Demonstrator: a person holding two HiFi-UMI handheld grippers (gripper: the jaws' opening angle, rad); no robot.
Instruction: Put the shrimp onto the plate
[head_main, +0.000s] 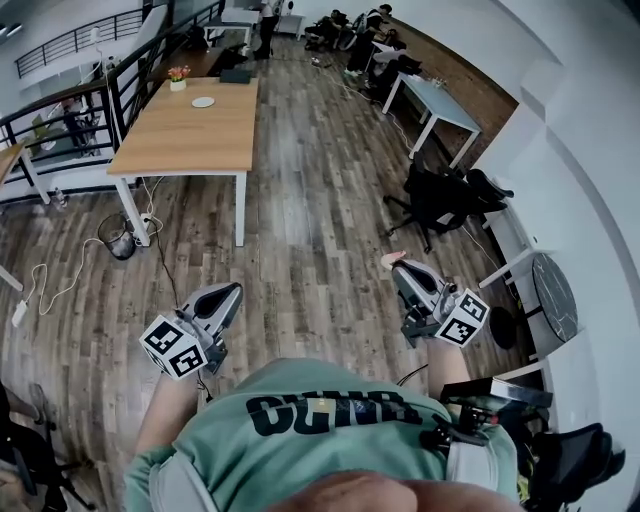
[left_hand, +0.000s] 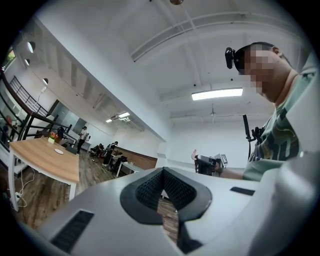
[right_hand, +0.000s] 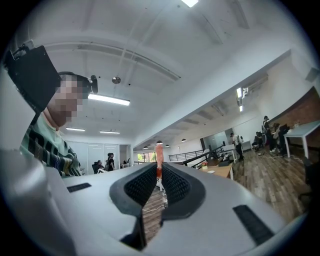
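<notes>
A pinkish-orange shrimp (right_hand: 159, 154) sticks up from between the pads of my right gripper (right_hand: 159, 172), which is shut on it. In the head view the shrimp (head_main: 391, 260) shows at the tip of the right gripper (head_main: 400, 268), held over the wood floor. My left gripper (head_main: 230, 292) points forward beside it; its pads (left_hand: 150, 187) meet at the tips with nothing in them. A small white plate (head_main: 203, 102) lies on the far wooden table (head_main: 190, 140), well ahead of both grippers. From the left gripper view the right gripper (left_hand: 207, 164) and shrimp (left_hand: 194, 153) show to the right.
A flower pot (head_main: 178, 78) and a dark laptop (head_main: 235, 75) share the wooden table. A bin (head_main: 116, 236) and cables lie by its leg. Black office chairs (head_main: 440, 200) and a white table (head_main: 440, 105) stand to the right, a railing (head_main: 60, 110) to the left.
</notes>
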